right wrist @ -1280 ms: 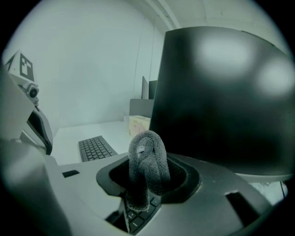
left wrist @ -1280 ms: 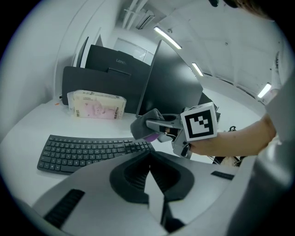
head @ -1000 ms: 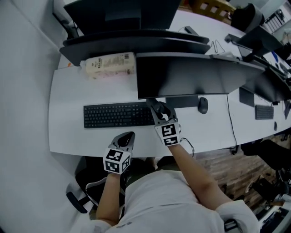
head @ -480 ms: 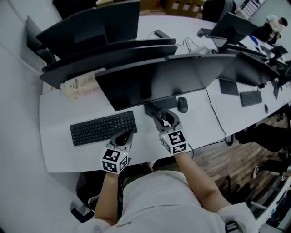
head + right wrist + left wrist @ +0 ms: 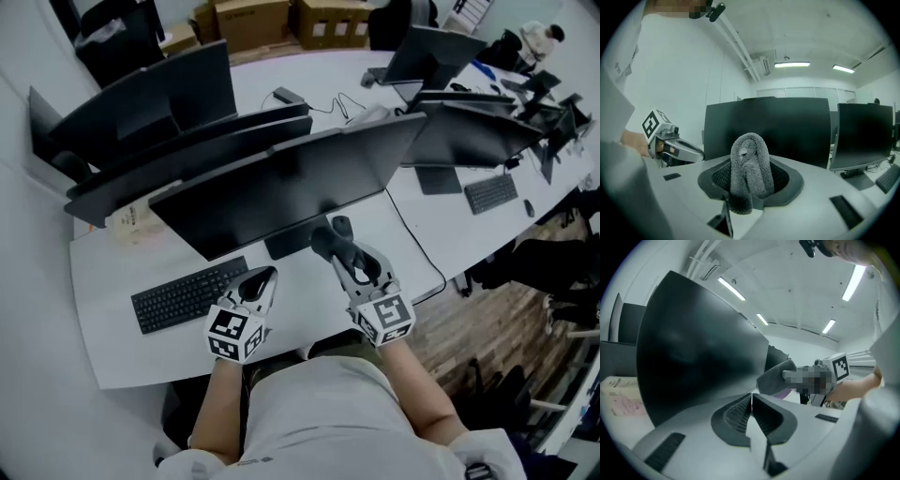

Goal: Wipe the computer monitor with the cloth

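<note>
While the left gripper (image 5: 752,401) sits closed, the right gripper (image 5: 345,255) clamps the cloth (image 5: 749,164) between its jaws.

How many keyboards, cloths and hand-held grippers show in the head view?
Keyboards: 2 (near keyboard, far keyboard)
cloth: 1
Hand-held grippers: 2 (left hand-held gripper, right hand-held gripper)
Total: 5

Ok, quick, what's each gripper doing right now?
Left gripper: tongs shut, nothing between them.
Right gripper: tongs shut on the grey cloth.
</note>
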{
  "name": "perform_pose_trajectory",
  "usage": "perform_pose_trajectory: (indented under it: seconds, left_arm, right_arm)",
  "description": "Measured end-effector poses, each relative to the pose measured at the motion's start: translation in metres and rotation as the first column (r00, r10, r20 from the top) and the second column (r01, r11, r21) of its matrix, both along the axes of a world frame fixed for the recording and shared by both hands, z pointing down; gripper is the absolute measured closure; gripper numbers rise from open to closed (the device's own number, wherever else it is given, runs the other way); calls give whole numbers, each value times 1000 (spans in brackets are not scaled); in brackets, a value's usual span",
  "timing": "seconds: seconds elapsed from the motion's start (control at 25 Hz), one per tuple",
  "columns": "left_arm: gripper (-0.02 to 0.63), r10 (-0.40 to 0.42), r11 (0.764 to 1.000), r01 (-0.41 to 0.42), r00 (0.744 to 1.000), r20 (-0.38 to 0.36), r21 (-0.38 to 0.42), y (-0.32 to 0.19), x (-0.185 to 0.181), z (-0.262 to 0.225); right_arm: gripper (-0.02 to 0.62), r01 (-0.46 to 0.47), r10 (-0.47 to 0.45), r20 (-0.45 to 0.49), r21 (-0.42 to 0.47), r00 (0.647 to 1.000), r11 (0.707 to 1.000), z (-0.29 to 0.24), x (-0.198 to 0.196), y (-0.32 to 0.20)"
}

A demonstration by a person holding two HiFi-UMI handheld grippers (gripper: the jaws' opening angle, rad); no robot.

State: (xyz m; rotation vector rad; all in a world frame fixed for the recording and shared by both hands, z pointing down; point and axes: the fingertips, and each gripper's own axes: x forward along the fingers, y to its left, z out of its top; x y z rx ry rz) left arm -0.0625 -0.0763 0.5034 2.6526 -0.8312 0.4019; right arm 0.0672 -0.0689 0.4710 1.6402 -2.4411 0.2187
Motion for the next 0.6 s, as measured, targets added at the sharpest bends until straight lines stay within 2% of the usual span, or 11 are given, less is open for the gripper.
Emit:
perform_pose_trajectory:
  seconds: [0.32, 0.6]
  left_arm:
    - [603, 101, 992, -96, 993, -58, 76, 2, 49, -40]
    - [603, 151, 983, -137, 982, -111, 125, 9, 72, -61]
  right_arm:
    - [446, -72, 73, -11, 65, 997, 995, -35, 52, 35]
    - [446, -103, 106, -26, 104, 994, 989, -51, 74, 60]
